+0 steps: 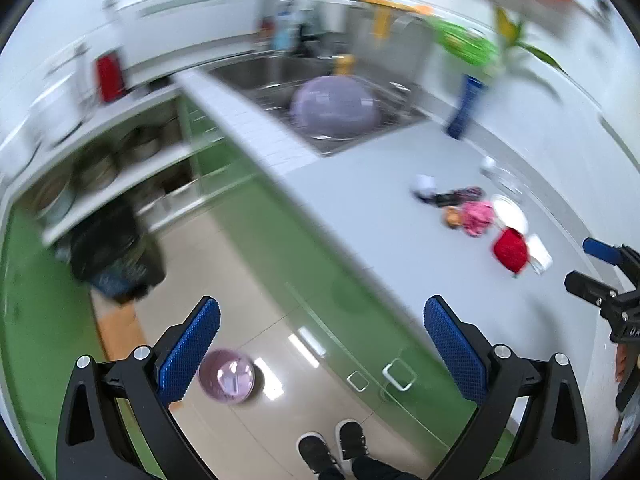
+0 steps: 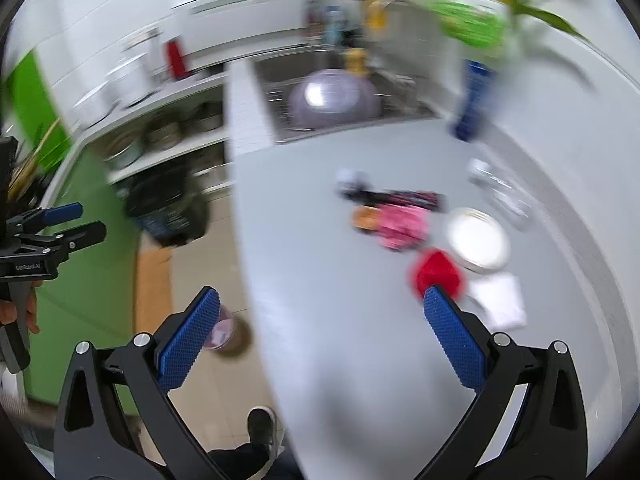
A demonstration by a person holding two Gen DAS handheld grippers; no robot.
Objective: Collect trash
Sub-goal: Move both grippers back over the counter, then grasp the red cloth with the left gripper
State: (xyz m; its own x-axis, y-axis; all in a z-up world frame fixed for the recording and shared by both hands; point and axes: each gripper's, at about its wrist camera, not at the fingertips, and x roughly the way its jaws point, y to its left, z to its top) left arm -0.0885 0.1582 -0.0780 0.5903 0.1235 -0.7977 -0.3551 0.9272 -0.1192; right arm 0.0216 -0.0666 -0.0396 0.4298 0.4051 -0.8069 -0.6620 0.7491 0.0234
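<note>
Here we see the task barely begun: the left gripper (image 1: 320,344) and right gripper (image 2: 320,344) both stand apart, holding nothing, while the trash (image 2: 400,220) lies uncollected on the counter (image 2: 320,300), right of centre; black bin bag (image 1: 116,252) at left.

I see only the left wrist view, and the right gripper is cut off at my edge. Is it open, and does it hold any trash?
Observer: The right wrist view shows the right gripper wide open, with nothing between its fingers.
Operator: Where does it point?
Observer: Over the grey counter, toward the red trash. One fingertip overlaps it in the picture, but contact is unclear.
Operator: And my left gripper?
Observer: The left gripper shows at that view's left edge, and a hand holds its handle.
</note>
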